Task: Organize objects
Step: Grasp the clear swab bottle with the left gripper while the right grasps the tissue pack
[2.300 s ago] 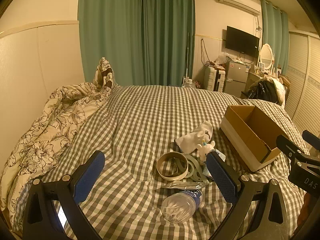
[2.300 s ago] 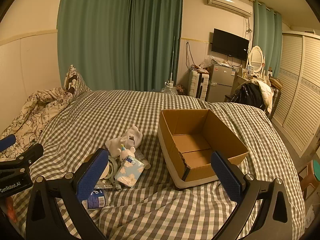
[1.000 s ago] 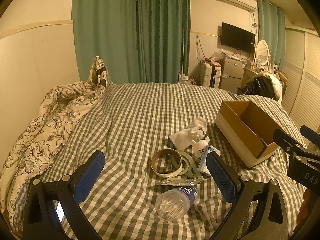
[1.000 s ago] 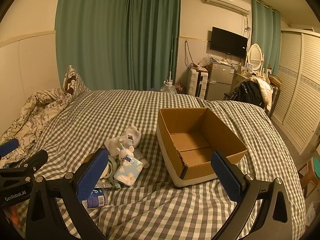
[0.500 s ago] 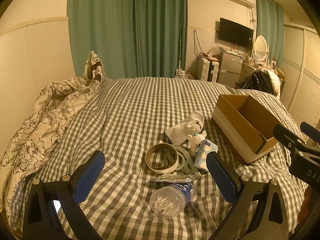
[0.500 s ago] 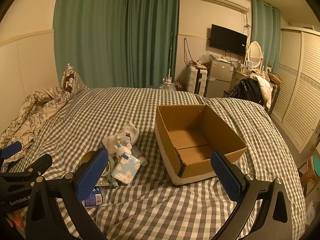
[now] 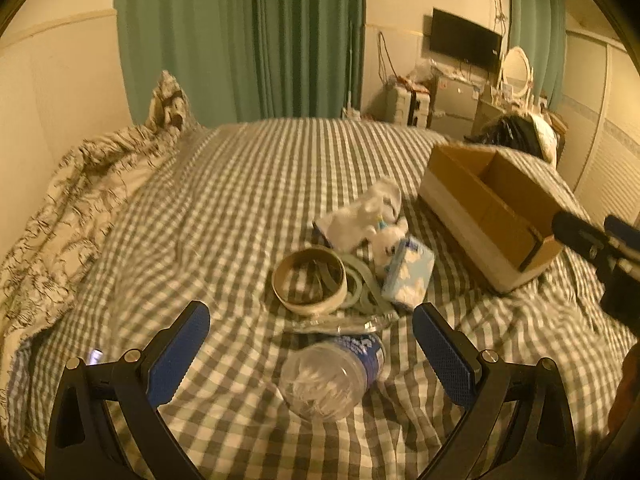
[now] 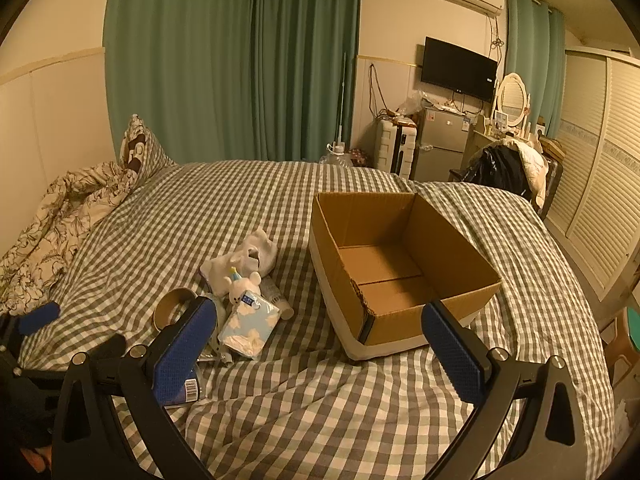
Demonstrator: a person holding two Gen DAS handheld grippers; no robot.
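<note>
left tool (image 7: 310,354) agape; right tool (image 8: 320,344) agape

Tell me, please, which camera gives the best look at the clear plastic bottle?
The left wrist view: the bottle lies whole and unobstructed between its open fingers. In the right wrist view, only its labelled end peeks from behind a blue finger pad.

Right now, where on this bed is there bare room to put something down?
Inside the cardboard box, which holds nothing, and on the checked cover between the floral duvet and the clutter. It is crowded around the tape roll and water bottle.
</note>
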